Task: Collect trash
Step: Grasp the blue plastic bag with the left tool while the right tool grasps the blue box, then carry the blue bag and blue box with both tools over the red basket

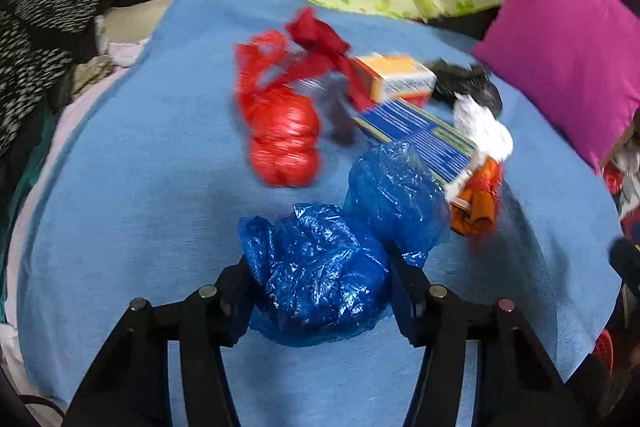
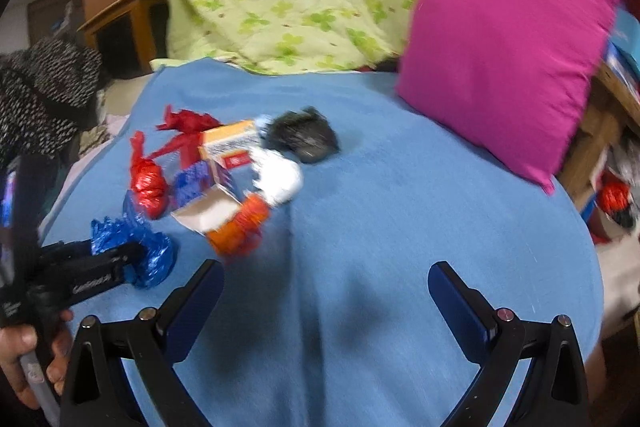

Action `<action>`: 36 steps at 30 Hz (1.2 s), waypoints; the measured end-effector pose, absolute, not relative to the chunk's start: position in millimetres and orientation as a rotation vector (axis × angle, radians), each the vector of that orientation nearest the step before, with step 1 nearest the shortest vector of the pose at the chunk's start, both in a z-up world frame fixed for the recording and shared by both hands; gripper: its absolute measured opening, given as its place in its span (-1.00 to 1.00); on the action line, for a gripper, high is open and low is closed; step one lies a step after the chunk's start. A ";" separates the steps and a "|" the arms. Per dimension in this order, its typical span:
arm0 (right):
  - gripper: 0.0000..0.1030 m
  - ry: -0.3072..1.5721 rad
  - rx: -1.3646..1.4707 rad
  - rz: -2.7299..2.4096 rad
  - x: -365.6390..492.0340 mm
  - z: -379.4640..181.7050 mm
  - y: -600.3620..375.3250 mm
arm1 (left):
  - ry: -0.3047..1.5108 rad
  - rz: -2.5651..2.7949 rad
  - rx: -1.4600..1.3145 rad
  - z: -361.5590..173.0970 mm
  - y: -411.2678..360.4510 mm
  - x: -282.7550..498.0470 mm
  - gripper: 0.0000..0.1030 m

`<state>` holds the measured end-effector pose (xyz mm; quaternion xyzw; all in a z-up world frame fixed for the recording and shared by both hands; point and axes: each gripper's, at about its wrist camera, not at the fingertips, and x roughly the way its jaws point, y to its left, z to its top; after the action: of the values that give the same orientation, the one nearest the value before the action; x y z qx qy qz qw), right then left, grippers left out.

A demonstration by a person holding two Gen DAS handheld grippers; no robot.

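The left gripper [image 1: 320, 267] clamps a crumpled blue bag [image 1: 320, 267]; the right gripper [image 2: 326, 291] gapes wide above bare blue blanket [image 2: 400, 207].

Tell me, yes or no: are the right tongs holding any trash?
No. The right tongs stand open over bare blue blanket.

I see dim, warm indoor light; motion blur smears the trash pile [image 1: 400, 115], my fisheye bends and darkens the corners.
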<state>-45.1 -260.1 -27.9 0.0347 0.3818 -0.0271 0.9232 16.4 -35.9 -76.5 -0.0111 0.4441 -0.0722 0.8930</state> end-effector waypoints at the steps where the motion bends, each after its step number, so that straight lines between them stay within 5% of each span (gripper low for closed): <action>1: 1.00 0.782 0.061 -0.039 -39.6 -26.5 -254.0 | 0.908 -0.138 -0.032 -73.5 -29.3 14.6 0.15; 16: 0.98 0.932 -0.268 0.226 88.8 -69.9 -149.0 | 0.888 -0.040 -0.184 -68.1 49.3 26.2 0.15; 18: 0.63 0.958 -0.273 0.224 95.3 -77.7 -149.2 | 0.891 -0.042 -0.185 -68.7 50.8 25.3 0.15; 19: 0.19 0.975 -0.266 0.223 97.8 -80.4 -150.9 | 0.893 -0.044 -0.185 -69.1 50.5 25.2 0.15; 36: 0.20 0.746 0.010 0.211 34.0 12.0 -195.2 | 0.814 -0.050 -0.158 -22.5 40.1 -9.2 0.15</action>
<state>34.0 -195.2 12.0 0.0049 0.3638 0.1027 0.9258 -9.2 40.1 -22.5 -0.0766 0.3955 -0.0241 0.9149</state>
